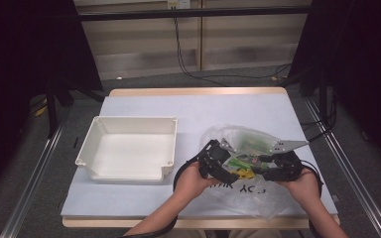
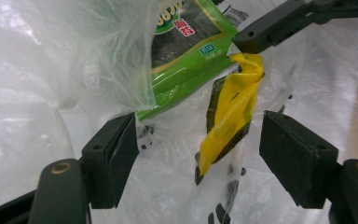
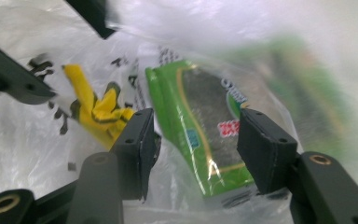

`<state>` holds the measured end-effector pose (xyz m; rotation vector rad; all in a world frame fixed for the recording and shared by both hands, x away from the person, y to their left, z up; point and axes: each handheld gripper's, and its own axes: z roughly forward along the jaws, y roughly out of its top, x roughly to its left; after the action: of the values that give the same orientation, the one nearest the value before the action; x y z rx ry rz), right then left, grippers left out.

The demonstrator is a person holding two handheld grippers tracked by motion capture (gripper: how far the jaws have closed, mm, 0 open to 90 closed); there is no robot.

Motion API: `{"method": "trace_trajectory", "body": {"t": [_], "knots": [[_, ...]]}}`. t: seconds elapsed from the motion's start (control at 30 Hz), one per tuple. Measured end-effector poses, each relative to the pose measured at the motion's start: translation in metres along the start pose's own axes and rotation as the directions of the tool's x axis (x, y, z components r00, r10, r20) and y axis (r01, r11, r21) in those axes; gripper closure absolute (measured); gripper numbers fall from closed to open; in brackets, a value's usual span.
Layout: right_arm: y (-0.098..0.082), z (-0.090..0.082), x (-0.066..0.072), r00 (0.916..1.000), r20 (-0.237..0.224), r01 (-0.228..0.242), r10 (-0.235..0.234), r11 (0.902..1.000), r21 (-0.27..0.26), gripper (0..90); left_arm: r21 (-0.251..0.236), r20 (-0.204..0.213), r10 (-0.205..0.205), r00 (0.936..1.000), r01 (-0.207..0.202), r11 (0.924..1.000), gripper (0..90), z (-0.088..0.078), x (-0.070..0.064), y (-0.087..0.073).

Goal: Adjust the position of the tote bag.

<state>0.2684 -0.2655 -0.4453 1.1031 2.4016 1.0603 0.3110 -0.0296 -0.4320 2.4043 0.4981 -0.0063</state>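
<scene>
White bin [image 1: 129,148] sits at table left, well apart from the work. My left gripper [image 1: 217,163] has its jaws wide apart — clear plastic bag [image 1: 238,193] film and a crumpled yellow wrapper [image 2: 230,112] lie between them, pads not pressing. My right gripper [image 1: 273,171] stands about half open, jaws either side of the green snack packet [image 3: 200,126] inside the bag — no firm pinch that I can see. Bag lies rumpled at table front right.

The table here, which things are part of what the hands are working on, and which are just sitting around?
In use: clear plastic bag, green snack packet, yellow packet, left gripper, right gripper.
Lying about: empty white bin, floor cables.
</scene>
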Motion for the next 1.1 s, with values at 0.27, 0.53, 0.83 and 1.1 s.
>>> {"method": "trace_trajectory", "body": {"t": [0.27,0.53,0.83,1.1], "knots": [[-0.017,-0.007,0.006,0.9998,0.010,0.017,-0.017,0.9996,0.022,40.5,0.057,-0.025,0.060,0.9979,-0.059,0.9966,49.8,0.030,-0.005,-0.007],[-0.041,-0.022,-0.010,0.9959,0.090,-0.004,-0.002,0.9978,0.067,42.3,0.084,0.033,0.016,0.9993,-0.018,0.9963,88.5,0.023,-0.001,-0.016],[-0.040,-0.028,-0.022,0.9820,0.182,0.036,-0.051,0.9961,0.080,89.8,0.120,0.060,0.034,0.9976,-0.041,0.9920,90.0,0.024,-0.001,-0.017],[-0.028,-0.034,-0.057,0.9559,0.292,-0.038,0.032,0.9992,0.015,90.0,0.139,0.092,0.018,0.9956,-0.031,0.9899,90.0,0.021,-0.002,-0.023]]}}
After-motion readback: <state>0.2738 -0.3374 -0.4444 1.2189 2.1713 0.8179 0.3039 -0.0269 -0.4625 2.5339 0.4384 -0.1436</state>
